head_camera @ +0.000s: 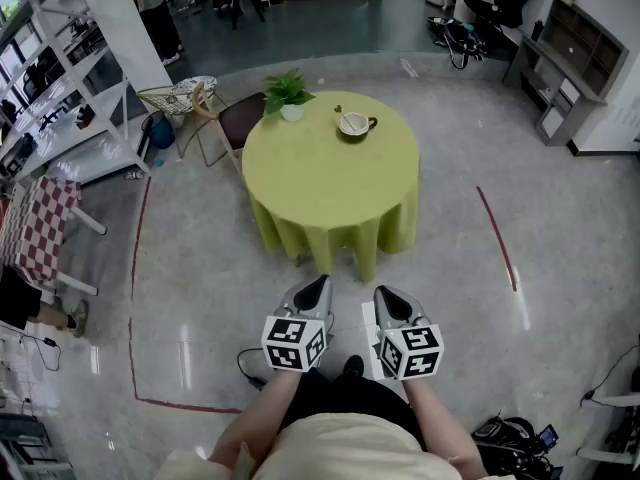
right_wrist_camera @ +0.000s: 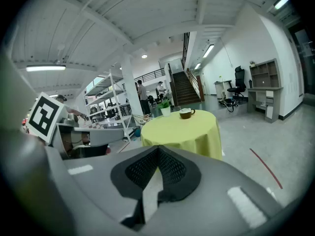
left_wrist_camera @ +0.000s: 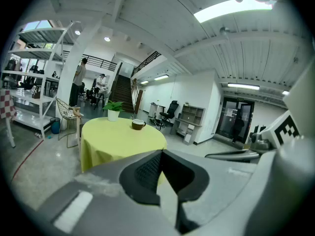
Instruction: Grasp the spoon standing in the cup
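A brown cup (head_camera: pixel 355 124) stands far off on a round table (head_camera: pixel 330 183) with a yellow-green cloth, next to a potted plant (head_camera: pixel 288 93). At this distance I cannot make out the spoon. My left gripper (head_camera: pixel 319 282) and right gripper (head_camera: pixel 384 294) are held side by side low in front of the person's body, well short of the table, both shut and empty. From the left gripper view the cup (left_wrist_camera: pixel 138 124) sits beyond the closed left gripper (left_wrist_camera: pixel 161 154). The right gripper view shows the cup (right_wrist_camera: pixel 186 113) above the closed right gripper (right_wrist_camera: pixel 158 149).
A chair (head_camera: pixel 232 118) and a wire chair (head_camera: pixel 172 99) stand behind the table at the left. White shelving (head_camera: pixel 60 78) and a checkered table (head_camera: pixel 40 226) line the left side. Red tape lines (head_camera: pixel 497 236) mark the floor. Desks (head_camera: pixel 565 58) stand at the far right.
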`<state>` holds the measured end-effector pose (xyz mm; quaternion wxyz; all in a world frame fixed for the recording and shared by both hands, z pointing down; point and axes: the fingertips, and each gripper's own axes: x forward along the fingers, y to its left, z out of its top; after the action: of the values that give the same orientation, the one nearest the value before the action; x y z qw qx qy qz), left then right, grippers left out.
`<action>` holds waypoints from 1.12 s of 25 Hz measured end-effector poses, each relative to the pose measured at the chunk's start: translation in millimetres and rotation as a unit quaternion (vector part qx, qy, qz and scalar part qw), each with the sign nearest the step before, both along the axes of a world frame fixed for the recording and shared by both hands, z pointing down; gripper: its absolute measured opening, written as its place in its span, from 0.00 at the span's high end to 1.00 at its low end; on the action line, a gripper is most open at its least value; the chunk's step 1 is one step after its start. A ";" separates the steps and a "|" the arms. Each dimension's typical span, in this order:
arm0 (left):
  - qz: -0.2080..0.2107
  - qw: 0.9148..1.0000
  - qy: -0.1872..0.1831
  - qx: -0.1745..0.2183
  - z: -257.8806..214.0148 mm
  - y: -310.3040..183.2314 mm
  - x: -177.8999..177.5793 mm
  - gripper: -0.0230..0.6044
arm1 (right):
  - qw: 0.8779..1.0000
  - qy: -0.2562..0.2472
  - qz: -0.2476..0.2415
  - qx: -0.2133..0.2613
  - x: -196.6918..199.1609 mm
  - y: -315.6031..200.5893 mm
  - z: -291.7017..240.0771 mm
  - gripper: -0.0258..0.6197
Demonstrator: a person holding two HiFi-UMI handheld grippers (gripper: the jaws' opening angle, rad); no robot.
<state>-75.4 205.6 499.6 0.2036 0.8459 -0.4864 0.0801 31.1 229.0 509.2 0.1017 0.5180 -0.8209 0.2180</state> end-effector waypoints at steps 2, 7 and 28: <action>0.003 1.000 -0.003 0.001 -1.1 -3.7 -0.6 0.96 | 1.000 -0.003 0.001 0.003 -2.8 -3.4 -2.0 0.96; 0.002 1.000 -0.006 0.004 -0.6 -8.4 -3.4 0.96 | 1.000 -0.008 -0.004 0.010 -7.8 -9.0 -2.8 0.96; -0.024 1.000 -0.003 0.018 -14.3 -47.8 -1.8 0.91 | 1.000 -0.021 0.017 0.015 25.6 -37.8 -9.3 0.96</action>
<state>-77.2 157.8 485.3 0.1891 0.8371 -0.5087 0.0689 56.7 191.3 499.9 0.0732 0.5287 -0.8172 0.2177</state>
